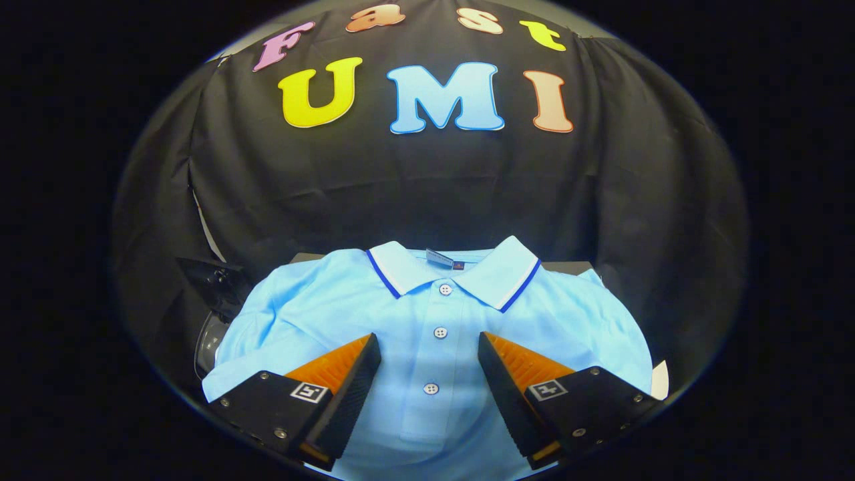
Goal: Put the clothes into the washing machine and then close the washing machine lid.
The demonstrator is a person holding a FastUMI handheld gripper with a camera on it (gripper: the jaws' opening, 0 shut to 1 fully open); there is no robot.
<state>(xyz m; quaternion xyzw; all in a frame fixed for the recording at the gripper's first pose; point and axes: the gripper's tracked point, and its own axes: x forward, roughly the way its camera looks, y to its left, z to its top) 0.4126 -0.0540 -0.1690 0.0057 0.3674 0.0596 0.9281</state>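
Light blue knit cloth is lying directly under the gripper (pixel 429 364), at the bottom centre of the frame: a polo shirt (pixel 427 334) spread flat, front side up. The fingers are standing wide apart with nothing between them but the shirt's button placket (pixel 435 347), and neither finger appears to be pressing on the cloth, though contact is hard to judge from this angle. They are gripping nothing.

Just ahead of the fingers, toward mid-frame, the white collar with dark blue trim (pixel 461 270) is lying open, a small neck label showing inside it. The sleeves are spreading out to the left and right of the fingers.

At the lower left, beside the left sleeve, a dark rounded object (pixel 208 337) is peeking out; what it is cannot be told.

As a judgement, the task is at its start: the shirt is not yet picked up, and loading the washing machine and closing its lid are both remaining.
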